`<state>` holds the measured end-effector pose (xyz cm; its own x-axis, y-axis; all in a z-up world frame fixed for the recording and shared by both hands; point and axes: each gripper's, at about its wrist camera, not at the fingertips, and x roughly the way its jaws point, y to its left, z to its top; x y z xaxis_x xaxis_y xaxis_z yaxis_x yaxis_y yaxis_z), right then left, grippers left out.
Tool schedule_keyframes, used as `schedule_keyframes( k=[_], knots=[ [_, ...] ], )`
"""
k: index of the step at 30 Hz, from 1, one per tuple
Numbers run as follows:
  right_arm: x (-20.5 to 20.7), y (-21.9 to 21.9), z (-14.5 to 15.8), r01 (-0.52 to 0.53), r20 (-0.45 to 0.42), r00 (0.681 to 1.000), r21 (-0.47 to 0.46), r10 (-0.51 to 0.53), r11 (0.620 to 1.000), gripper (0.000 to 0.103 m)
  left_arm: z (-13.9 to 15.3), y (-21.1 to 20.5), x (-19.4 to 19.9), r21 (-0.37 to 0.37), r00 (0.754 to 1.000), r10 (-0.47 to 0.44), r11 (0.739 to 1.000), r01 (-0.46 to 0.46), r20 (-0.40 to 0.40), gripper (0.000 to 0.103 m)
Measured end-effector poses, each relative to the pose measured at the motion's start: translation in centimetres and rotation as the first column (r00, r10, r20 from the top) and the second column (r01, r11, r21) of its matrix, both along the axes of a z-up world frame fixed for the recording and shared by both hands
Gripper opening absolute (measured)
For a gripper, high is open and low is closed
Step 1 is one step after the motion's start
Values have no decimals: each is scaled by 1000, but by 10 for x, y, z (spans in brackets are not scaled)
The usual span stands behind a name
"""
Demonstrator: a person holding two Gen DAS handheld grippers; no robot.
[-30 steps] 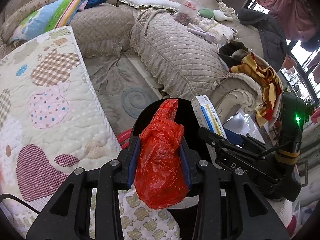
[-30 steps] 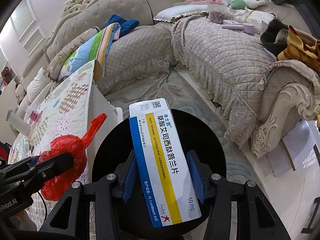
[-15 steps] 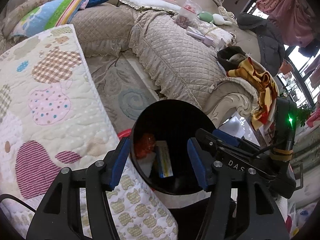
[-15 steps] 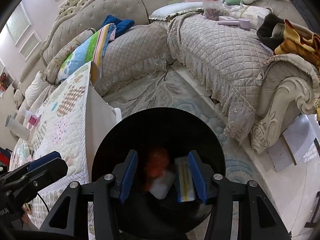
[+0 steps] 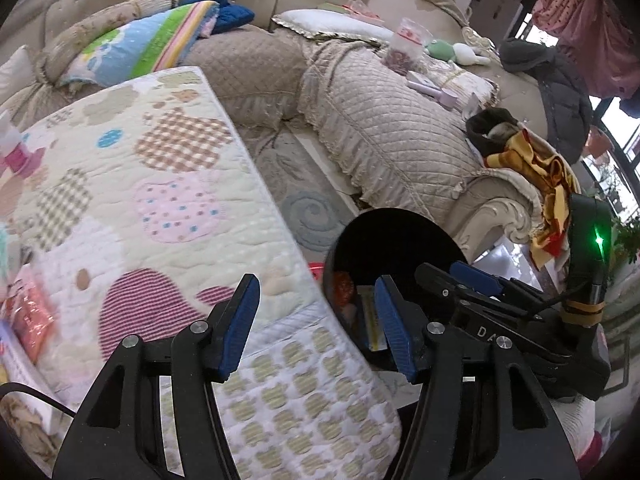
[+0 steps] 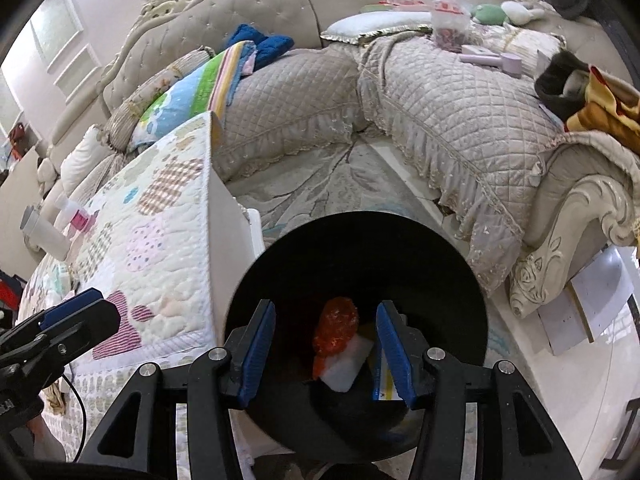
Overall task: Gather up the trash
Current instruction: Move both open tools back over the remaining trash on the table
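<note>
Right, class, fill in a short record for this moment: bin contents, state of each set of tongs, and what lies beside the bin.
bin: black, round, on the floor
in bin: red bag, white wad, medicine box
left tongs: open, empty, over the quilt's edge
right tongs: open, empty, above the bin
beside bin: quilt on one side, sofa on the other

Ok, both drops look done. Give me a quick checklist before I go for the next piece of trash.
1. Left gripper empty, jaws apart: ok.
2. Right gripper empty, jaws apart: ok.
3. Red bag inside the black bin: ok.
4. Medicine box inside the bin: ok.
5. Next target: orange packet on the quilted table may be trash: cannot tell.
6. Left gripper over the table: ok.
</note>
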<state>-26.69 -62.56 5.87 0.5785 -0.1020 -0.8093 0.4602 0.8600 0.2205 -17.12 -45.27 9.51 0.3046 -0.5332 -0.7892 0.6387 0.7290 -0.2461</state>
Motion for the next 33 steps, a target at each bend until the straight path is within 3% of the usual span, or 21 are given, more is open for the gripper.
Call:
schedule_keyframes(
  k=[18,29,33],
  knots=[
    [43,93,16,-195,3,981,-7,195,981,55,11,101,11,67,984,171,982,-174,51,59],
    [74,169,15,-368,-8,930,14,369,930,56,17,184,19,92,965,260,960,-263,47,59],
    [85,203,14,-436,-8,900,28,437,899,56,14,227,27,114,946,321,939,-325,54,59]
  ],
)
